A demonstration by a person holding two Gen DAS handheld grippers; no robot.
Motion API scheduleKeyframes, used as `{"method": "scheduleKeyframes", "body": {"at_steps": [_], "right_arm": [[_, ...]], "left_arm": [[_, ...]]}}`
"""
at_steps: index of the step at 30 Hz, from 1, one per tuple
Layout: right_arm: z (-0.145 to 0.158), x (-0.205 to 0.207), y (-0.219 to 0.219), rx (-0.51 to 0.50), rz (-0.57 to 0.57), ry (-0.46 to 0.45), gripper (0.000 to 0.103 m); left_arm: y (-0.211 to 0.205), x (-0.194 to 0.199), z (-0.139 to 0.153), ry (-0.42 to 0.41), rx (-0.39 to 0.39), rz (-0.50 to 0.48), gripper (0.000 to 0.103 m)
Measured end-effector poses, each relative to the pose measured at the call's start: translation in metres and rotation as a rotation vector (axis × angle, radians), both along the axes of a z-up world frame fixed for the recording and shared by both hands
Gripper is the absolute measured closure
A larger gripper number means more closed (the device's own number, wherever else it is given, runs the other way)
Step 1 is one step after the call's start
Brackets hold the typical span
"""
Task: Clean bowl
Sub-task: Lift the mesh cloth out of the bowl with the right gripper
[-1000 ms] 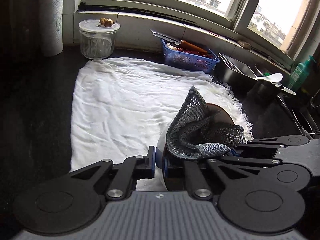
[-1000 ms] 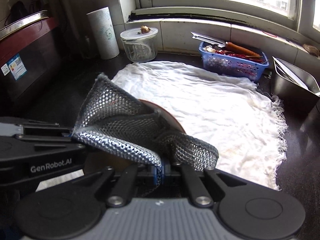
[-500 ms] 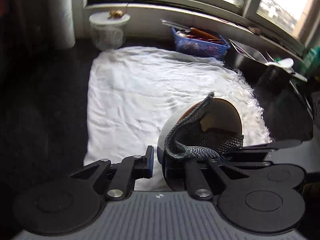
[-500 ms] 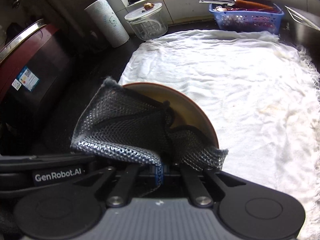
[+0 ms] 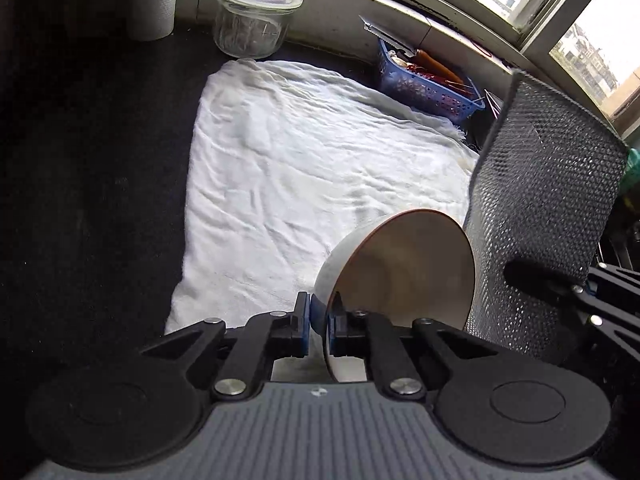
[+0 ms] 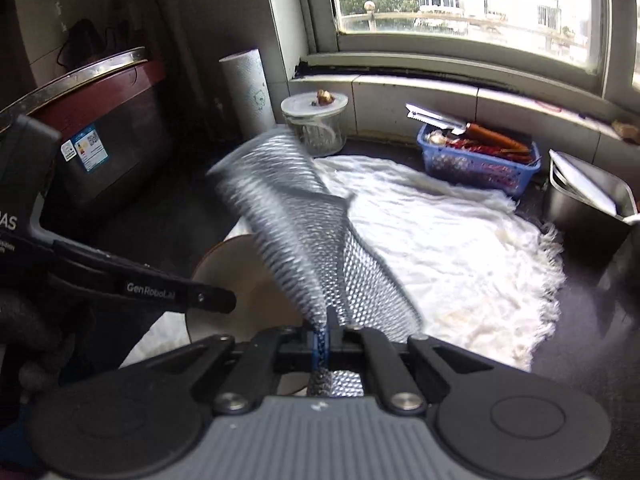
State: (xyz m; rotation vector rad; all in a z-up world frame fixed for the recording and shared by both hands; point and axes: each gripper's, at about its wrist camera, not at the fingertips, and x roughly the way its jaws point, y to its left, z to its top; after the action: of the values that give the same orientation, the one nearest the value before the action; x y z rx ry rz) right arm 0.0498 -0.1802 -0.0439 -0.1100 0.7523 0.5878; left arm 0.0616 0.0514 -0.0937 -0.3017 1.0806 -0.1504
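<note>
Left gripper (image 5: 319, 326) pinches the bowl (image 5: 396, 276) by its rim, tilted on edge above the white cloth (image 5: 312, 184). Right gripper (image 6: 322, 344) is clamped on the mesh scrubbing cloth (image 6: 312, 248), which hangs clear of the bowl, just beside its rim.

Right gripper (image 6: 320, 340) pinching mesh cloth (image 6: 308, 240), bowl (image 6: 244, 284) behind

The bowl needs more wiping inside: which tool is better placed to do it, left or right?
Right, probably. The right tool is shut on the mesh cloth, which hangs beside the bowl. The left tool is shut on the bowl's rim, holding it tilted above the white towel, so it cannot wipe.
</note>
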Motion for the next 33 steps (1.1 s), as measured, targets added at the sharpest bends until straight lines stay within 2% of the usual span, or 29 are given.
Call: {"method": "scheduleKeyframes", "body": {"at_steps": [3,7,10,13,18,21,22,24,29,33], "right_arm": [[0.009,0.005,-0.001,-0.04,-0.008,-0.069,0.1],[0.008,0.008,0.009,-0.129,0.053,-0.192,0.1],[0.005,-0.001,0.017,-0.209,0.162,-0.341,0.1],[-0.001,-0.011,0.023,-0.244,0.297,-0.436,0.1],[-0.022,-0.028,0.03,-0.359,0.52,-0.527,0.099],[-0.028,-0.03,0.031,-0.397,0.582,-0.499,0.078],[-0.028,-0.028,0.032,-0.399,0.59,-0.467,0.066],[-0.028,-0.025,0.033,-0.384,0.595,-0.39,0.057],[-0.03,-0.019,0.031,-0.297,0.562,-0.26,0.054],[-0.019,-0.013,0.023,-0.165,0.5,-0.166,0.051]], "left_arm": [[-0.001,0.002,0.0,-0.004,0.01,0.0,0.096],[-0.002,0.005,0.0,-0.003,0.014,0.001,0.096],[-0.001,0.005,-0.001,0.004,0.008,0.008,0.096],[0.0,0.006,-0.001,0.01,0.001,0.01,0.096],[0.002,0.009,-0.001,0.02,-0.009,0.013,0.096],[0.002,0.009,0.0,0.019,-0.011,0.016,0.096],[0.002,0.01,0.0,0.019,-0.012,0.017,0.096],[0.002,0.01,0.0,0.018,-0.015,0.019,0.096],[0.002,0.012,0.0,0.017,-0.016,0.019,0.096],[0.001,0.013,0.0,0.017,-0.017,0.019,0.096]]}}
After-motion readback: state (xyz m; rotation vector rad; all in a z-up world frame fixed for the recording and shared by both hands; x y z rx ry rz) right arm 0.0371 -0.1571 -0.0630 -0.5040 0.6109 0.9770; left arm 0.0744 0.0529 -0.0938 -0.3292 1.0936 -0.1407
